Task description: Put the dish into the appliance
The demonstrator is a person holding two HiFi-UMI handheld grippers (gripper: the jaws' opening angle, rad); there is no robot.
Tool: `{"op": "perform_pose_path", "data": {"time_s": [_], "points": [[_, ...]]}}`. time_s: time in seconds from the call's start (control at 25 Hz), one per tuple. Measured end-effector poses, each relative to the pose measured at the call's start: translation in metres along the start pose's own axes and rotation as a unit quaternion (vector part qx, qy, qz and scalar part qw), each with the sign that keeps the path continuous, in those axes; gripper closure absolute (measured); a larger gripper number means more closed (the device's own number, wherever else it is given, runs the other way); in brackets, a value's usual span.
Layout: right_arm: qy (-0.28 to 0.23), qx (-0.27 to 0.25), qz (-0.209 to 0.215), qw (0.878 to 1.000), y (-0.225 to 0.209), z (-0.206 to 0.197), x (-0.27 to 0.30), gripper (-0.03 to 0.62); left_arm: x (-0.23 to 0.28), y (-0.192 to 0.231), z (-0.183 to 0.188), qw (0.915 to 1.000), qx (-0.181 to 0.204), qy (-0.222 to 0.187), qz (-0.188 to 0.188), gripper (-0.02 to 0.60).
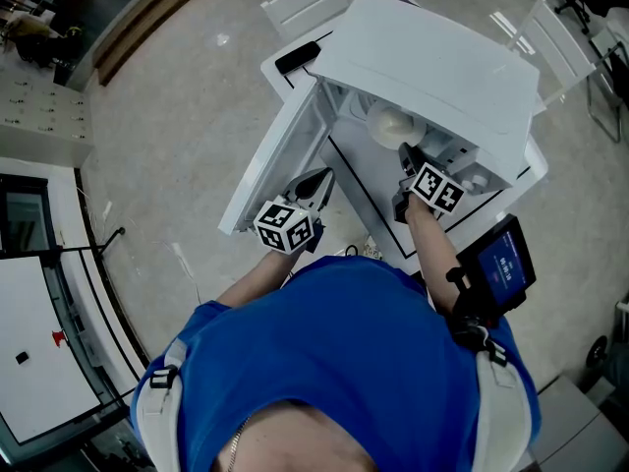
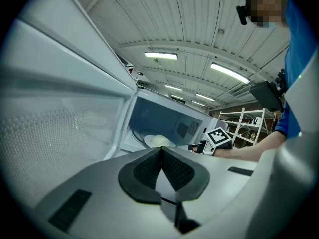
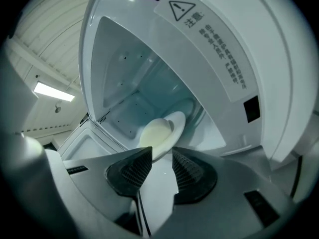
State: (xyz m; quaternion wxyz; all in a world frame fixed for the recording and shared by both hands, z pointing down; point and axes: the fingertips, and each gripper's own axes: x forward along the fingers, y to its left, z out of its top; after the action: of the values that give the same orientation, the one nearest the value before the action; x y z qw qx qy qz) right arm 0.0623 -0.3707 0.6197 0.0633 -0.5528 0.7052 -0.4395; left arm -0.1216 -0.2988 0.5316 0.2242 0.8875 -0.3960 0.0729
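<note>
Presently your right gripper (image 1: 406,153) reaches into the open cavity of the white microwave oven (image 1: 442,67). Its jaws stand only a narrow gap apart, closed on the near rim of the pale cream round dish (image 3: 159,131). Right gripper view: the rim fills the gap at the tips of the right gripper (image 3: 162,156), and the rest of the dish lies beyond them over the cavity floor. A warning triangle label (image 3: 182,8) shows on the oven's front frame above.

Head view: the dish (image 1: 391,124) sits just inside the opening, under the oven's top edge. The white oven door (image 1: 275,155) hangs swung wide to your left. The oven stands on a white table (image 1: 378,190), with a flat black object (image 1: 297,57) at the table's far corner.

Your left gripper (image 1: 316,180) hangs beside the open door, near its lower edge, well apart from the dish. Left gripper view: the dark ribbed pads of the left gripper (image 2: 160,151) meet at the tips with nothing between them. Past them the dish (image 2: 158,141) shows low inside the cavity, and the marker cube (image 2: 219,136) of the right gripper sits just to its right.

A black screen (image 1: 501,264) is strapped near your right forearm.
</note>
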Motion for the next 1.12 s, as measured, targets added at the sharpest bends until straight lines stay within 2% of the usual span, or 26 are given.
{"op": "perform_pose_path", "data": {"time_s": [0.56, 0.76, 0.96, 1.12], "points": [[0.002, -0.015, -0.005, 1.0, -0.003, 0.005, 0.004, 0.491, -0.001, 0.004, 0.001, 1.0, 0.001, -0.004, 0.003, 0.575], [0.004, -0.032, -0.015, 0.999, -0.009, 0.005, -0.002, 0.433, -0.001, -0.001, 0.0, 1.0, 0.0, -0.004, 0.001, 0.575], [0.009, -0.114, -0.027, 0.993, -0.002, 0.001, -0.01, 0.433, -0.003, -0.001, -0.001, 1.0, 0.001, -0.004, 0.001, 0.575], [0.022, -0.218, -0.033, 0.975, 0.014, -0.002, -0.012, 0.434, -0.004, -0.001, -0.001, 1.0, 0.002, -0.004, 0.002, 0.575]]}}
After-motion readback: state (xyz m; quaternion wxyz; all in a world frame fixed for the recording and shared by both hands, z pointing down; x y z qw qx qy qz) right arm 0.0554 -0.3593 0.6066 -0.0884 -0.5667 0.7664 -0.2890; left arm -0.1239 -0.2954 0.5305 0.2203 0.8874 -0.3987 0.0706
